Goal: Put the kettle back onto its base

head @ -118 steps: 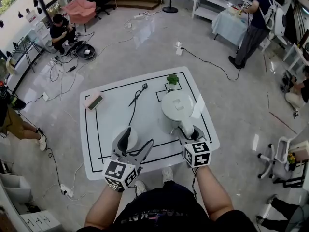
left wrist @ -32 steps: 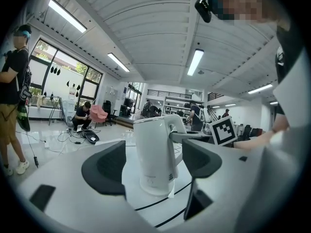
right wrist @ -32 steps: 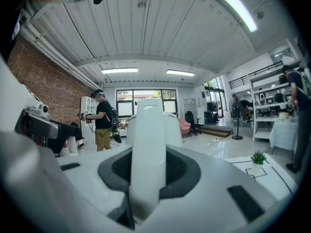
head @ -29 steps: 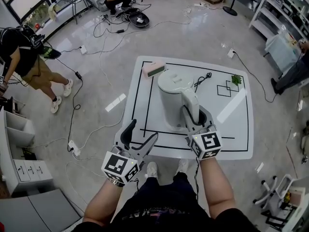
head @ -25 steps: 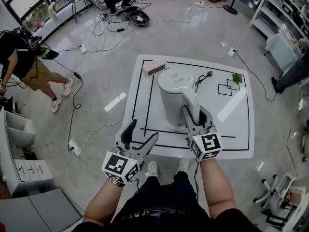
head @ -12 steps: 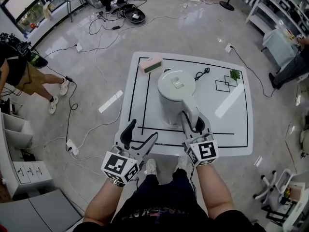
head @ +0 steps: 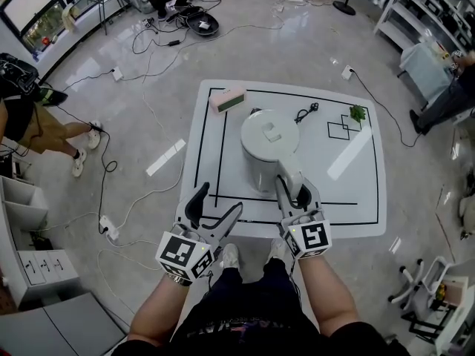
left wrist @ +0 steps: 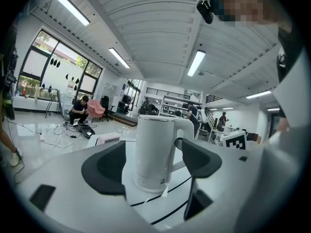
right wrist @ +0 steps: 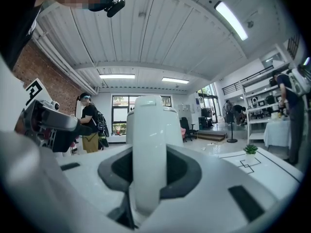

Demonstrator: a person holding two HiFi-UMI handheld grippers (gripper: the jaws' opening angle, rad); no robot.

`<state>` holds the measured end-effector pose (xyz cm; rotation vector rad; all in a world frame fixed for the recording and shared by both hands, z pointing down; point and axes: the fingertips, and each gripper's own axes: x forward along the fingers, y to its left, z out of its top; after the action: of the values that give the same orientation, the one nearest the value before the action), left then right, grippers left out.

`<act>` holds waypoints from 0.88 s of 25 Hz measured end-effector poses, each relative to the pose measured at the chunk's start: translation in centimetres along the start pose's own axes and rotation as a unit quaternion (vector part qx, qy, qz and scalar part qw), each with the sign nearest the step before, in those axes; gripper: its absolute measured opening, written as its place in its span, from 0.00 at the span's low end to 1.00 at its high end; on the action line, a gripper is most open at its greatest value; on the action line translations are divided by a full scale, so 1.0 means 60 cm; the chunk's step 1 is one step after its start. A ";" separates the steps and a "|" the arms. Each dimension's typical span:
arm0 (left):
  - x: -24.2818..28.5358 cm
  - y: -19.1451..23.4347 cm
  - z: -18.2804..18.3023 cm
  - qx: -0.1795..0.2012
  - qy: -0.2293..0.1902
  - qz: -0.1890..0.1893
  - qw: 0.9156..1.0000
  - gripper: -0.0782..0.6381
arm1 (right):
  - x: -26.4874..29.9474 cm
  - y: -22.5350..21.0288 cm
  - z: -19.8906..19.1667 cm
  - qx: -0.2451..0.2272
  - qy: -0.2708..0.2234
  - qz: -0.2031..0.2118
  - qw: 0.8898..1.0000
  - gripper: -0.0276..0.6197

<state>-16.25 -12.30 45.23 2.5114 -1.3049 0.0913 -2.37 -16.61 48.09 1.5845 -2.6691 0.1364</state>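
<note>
Going from the left: the left gripper [head: 217, 203] hangs at the near edge of the white table with black lines [head: 356, 199], jaws spread wide with nothing in them. The head view only gives you the top of it. Its own view looks out through the gap and shows the white cylindrical plastic kettle [head: 269, 141] side-on, well past the pads and not touching them.

That's also the only view with the kettle's full height. It has a smooth straight white body that's a bit wider at the foot, with the handle on the right. It stands upright on the table with a black line running just in front of its foot. Honestly can't tell if that wider foot is the base or just the kettle's own bottom. The pink rectangular box [head: 227, 99] sits behind it near the table's far left corner.

The head view gives the layout instead. The kettle is roughly mid-table inside the big black rectangle, round lid with a small raised tab on top. A black plug with its cord [head: 304, 113] lies just behind it to the right.

The right gripper [head: 295, 193] is clamped on the kettle's white handle [right wrist: 147, 154]. Its own view shows the dark pads pressed on both sides of the handle, jaws partway closed. That view also catches the small green potted plant [head: 358, 113] off to the right, by the little black squares in the far right corner.
</note>
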 end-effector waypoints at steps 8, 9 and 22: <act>0.006 -0.003 -0.003 -0.005 -0.002 -0.006 1.000 0.62 | -0.020 -0.001 -0.009 -0.005 -0.002 -0.009 1.000 0.20; 0.005 -0.003 -0.003 -0.005 -0.002 -0.007 1.000 0.62 | -0.023 -0.001 -0.010 -0.004 -0.002 -0.010 1.000 0.20; 0.015 -0.010 -0.001 -0.005 -0.003 -0.020 1.000 0.62 | -0.035 -0.002 -0.022 -0.005 0.006 -0.023 1.000 0.20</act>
<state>-15.25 -12.67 45.35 2.5299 -1.2535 0.0684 -1.28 -14.69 49.22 1.6340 -2.6179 0.1295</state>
